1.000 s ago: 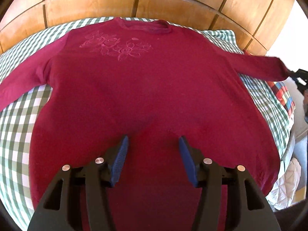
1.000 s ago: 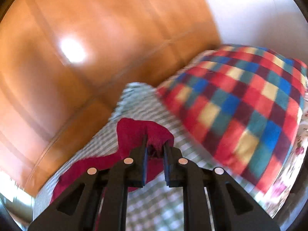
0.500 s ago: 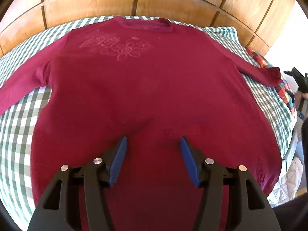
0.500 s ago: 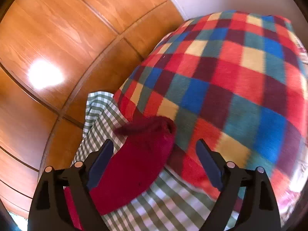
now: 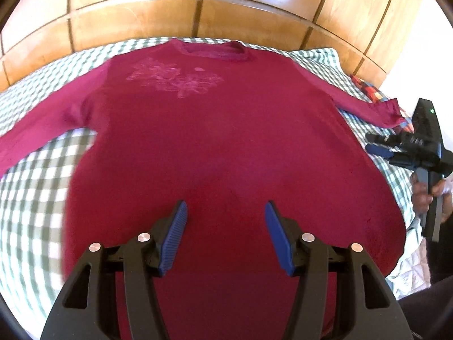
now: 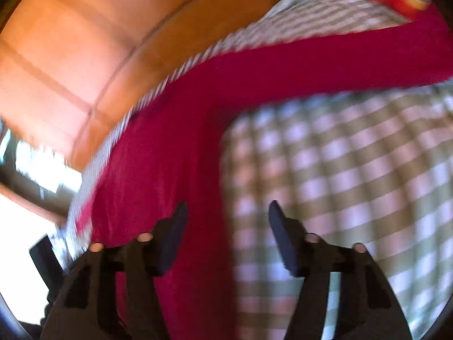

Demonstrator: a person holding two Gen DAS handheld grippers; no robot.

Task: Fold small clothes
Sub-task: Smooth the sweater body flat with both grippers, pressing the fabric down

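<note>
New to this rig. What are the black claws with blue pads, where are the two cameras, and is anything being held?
There is no robot here: a person holds a two-finger gripper in each hand, and a fisheye camera on each one looks forward along its fingers.

The left wrist view shows the left gripper above the lower part of a dark red long-sleeved top, spread flat on a green checked bedcover before a wooden headboard. Its jaws stand apart with nothing between them. At the right edge of that view is the right gripper, in the person's hand.

The right wrist view is blurred. It looks past the right gripper's own fingers at the top's side edge and right sleeve. Its jaws are closing, with nothing gripped.
</note>
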